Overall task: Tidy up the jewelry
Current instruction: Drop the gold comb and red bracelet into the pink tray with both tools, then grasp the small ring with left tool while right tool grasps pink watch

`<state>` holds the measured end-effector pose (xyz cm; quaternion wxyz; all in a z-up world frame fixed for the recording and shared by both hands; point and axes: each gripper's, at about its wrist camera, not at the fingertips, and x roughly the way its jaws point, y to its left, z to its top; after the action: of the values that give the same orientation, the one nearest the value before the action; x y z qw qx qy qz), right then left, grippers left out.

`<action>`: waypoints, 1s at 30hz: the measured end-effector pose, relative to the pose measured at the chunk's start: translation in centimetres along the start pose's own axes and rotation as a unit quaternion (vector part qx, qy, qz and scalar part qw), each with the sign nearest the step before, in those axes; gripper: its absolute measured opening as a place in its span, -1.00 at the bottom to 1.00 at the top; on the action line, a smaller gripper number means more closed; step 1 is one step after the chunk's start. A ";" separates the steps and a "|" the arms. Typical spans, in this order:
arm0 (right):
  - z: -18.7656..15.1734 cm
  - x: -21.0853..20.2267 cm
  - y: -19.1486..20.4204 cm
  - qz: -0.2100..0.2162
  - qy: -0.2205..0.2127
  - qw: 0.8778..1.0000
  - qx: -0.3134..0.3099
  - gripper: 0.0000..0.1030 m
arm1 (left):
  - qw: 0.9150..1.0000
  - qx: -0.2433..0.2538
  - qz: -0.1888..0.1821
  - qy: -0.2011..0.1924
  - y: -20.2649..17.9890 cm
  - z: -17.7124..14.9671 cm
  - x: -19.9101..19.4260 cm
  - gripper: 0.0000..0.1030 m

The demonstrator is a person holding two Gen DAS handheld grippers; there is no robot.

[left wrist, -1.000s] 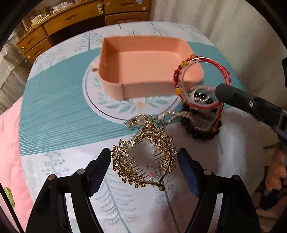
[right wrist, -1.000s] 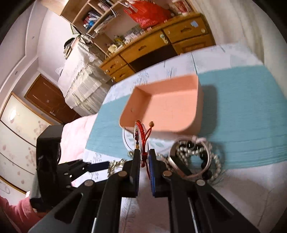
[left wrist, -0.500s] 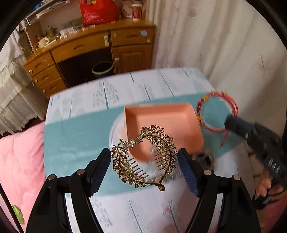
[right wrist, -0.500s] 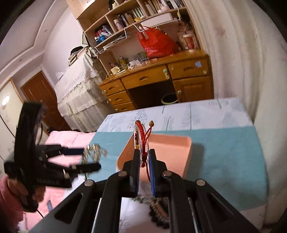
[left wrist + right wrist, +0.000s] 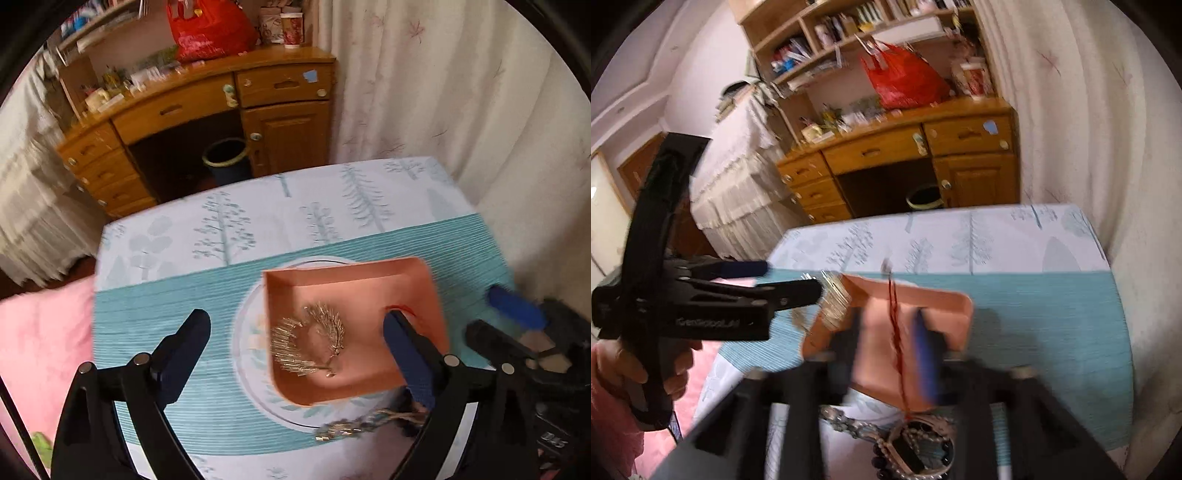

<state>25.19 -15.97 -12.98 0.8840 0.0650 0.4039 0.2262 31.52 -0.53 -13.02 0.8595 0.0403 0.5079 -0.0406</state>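
Observation:
A pink tray (image 5: 369, 275) stands on the teal cloth. A gold heart-shaped hair comb (image 5: 308, 341), motion-blurred, is in or just over the tray, free of my fingers. My left gripper (image 5: 295, 343) is open above the tray's near left corner. My right gripper (image 5: 890, 339) is open over the tray (image 5: 956, 314); the red string bracelet (image 5: 895, 325) hangs blurred between its fingers, touching neither. In the left wrist view only a bit of red string (image 5: 400, 308) shows behind my right finger.
A pile of bead bracelets, a silver bangle and a chain (image 5: 912, 443) lies on the table in front of the tray, also seen in the left wrist view (image 5: 354, 428). A wooden desk (image 5: 207, 110) and curtain stand behind. Pink bedding (image 5: 40, 347) lies left.
Both grippers have opened. The gold comb has left my left gripper and dropped toward the tray. The red bracelet has come loose from my right gripper over the tray.

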 end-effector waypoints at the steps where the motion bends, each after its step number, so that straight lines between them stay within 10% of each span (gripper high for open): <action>1: -0.2 -0.1 -0.1 -0.002 -0.003 1.000 0.000 -0.03 | 1.000 0.004 0.006 0.000 0.0 0.0 0.0 0.82; 14: -3.5 -0.5 -2.0 -0.054 0.040 0.997 0.024 0.01 | 0.997 -0.045 -0.050 0.024 1.5 -3.8 1.0 0.82; 22: -8.1 -0.8 -1.8 -0.066 0.101 0.993 0.007 0.02 | 0.996 -0.064 -0.016 0.067 3.0 -10.3 1.6 0.82; 30: -10.8 -1.6 -1.2 -0.080 0.118 0.989 -0.031 0.02 | 0.968 -0.122 -0.043 0.215 2.6 -16.7 3.5 0.82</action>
<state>16.70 -18.48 -19.41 0.8470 -0.0221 0.5020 0.1736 18.99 3.77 -24.07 0.7260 -0.0793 0.6831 -0.0058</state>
